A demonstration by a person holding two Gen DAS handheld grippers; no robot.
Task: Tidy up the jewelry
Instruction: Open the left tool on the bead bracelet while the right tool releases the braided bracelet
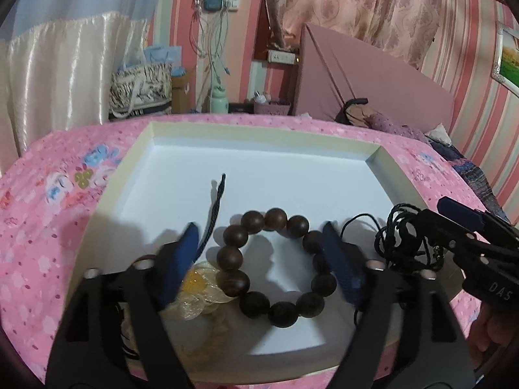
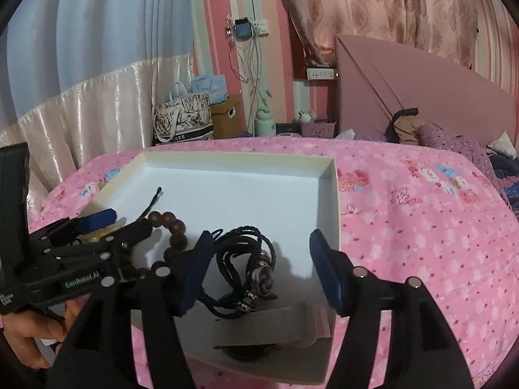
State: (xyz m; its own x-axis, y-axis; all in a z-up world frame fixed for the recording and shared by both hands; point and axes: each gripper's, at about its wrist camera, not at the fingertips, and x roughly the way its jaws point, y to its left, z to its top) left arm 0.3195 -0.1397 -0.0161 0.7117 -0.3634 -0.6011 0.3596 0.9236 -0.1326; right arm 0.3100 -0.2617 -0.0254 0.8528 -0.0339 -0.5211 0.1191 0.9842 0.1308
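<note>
We saw a white tray [image 1: 136, 162] lying on a pink floral bed [image 1: 42, 194], with the jewelry gathered in its near half. At the tray's 8 o'clock a yellow-and-clear pendant [image 1: 198, 287] lay with a dark tassel [image 1: 212, 214] running from it toward 11 o'clock. Just right of the pendant, touching it, sat the bead bracelet [image 1: 275, 262], flat on the tray floor. Our left gripper [image 1: 262, 259] stood wide open around that bracelet, one blue pad at 9 o'clock of it and the other at 3 o'clock; neither pad pressed on the beads. Further right, a tangle of black cords [image 2: 240, 265] with a round swirl charm [image 2: 263, 280] lay near the tray's right wall. Our right gripper [image 2: 262, 272] was open about halfway, its pads on either side of the cords and holding nothing. At 6 o'clock of the cords a grey strap [image 2: 269, 324] lay along the near wall.
</note>
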